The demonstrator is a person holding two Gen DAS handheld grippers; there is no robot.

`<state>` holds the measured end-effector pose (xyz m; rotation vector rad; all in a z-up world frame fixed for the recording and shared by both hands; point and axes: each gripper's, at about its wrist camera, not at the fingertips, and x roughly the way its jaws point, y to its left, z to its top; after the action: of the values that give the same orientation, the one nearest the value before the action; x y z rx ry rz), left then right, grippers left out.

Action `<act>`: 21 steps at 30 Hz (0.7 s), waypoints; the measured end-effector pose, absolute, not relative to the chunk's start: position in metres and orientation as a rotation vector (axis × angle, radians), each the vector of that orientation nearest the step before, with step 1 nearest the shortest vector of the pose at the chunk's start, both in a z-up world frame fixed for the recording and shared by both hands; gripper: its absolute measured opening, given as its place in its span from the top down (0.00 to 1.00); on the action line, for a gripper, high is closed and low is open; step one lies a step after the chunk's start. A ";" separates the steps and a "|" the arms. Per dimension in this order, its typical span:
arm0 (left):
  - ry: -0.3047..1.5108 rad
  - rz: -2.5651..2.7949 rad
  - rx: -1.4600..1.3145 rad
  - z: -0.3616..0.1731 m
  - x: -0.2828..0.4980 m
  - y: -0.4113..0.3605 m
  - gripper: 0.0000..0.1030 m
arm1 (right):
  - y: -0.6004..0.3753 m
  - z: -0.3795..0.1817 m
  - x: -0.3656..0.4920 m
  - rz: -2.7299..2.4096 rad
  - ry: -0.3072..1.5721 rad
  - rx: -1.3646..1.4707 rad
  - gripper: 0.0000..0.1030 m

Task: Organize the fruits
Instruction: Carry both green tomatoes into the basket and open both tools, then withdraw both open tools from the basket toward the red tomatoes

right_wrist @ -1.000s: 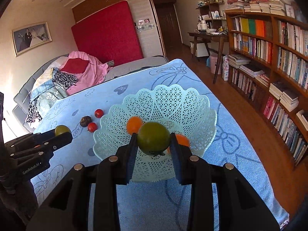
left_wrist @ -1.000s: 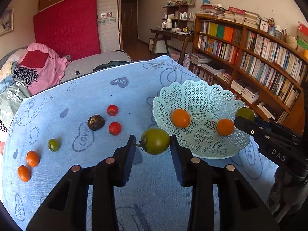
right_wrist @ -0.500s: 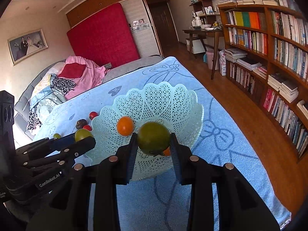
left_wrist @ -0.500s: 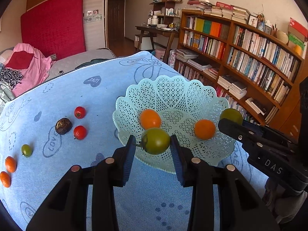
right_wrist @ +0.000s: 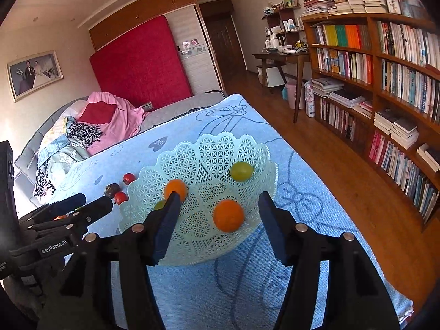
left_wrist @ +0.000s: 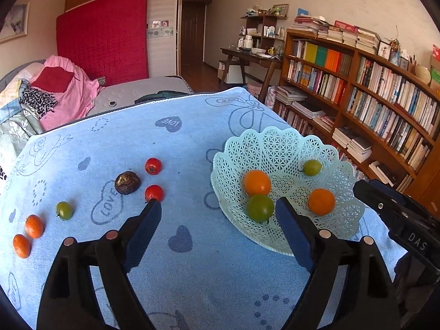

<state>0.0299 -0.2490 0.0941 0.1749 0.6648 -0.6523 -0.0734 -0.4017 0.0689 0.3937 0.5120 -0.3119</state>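
Cloth (left_wrist: pixel 192 143): blue, heart and bow prints, covers the whole work surface.
Basket (left_wrist: pixel 277 143): pale green lattice, at 3 o'clock on the cloth in the left wrist view; holds four fruits.
Left gripper (left_wrist: pixel 217 211): jaws wide, holding nothing; right finger tip just over the basket's near rim.
Right gripper (right_wrist: pixel 218 200): jaws wide, holding nothing, above the basket's near half.
Oranges in basket: one (left_wrist: pixel 257 183) at 9 o'clock inside, one (left_wrist: pixel 321 201) at 5 o'clock.
Green fruits in basket: larger one (left_wrist: pixel 260 208) touching the 9 o'clock orange; smaller one (left_wrist: pixel 311 167) at 1 o'clock.
Loose on cloth, 9 o'clock of basket: brown fruit (left_wrist: pixel 127 183), two red tomatoes (left_wrist: pixel 153 165) (left_wrist: pixel 154 192), green tomato (left_wrist: pixel 64 210), two small oranges (left_wrist: pixel 34 226) (left_wrist: pixel 21 245).
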 end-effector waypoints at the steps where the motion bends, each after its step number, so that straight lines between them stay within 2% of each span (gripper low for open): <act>1: 0.655 -0.642 0.173 0.096 0.030 -0.245 0.15 | -0.401 0.069 -0.074 -0.311 0.511 0.394 0.41; 10: 0.608 -0.545 0.133 0.111 0.039 -0.203 0.13 | -0.394 0.073 -0.072 -0.303 0.510 0.387 0.41; 21: 0.642 -0.426 0.106 0.101 0.050 -0.149 0.13 | -0.368 0.081 -0.059 -0.250 0.522 0.350 0.41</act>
<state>0.0501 -0.1494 0.1015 0.1055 0.6424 -0.4263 -0.0593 -0.3678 0.0810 0.3504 0.5221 -0.2503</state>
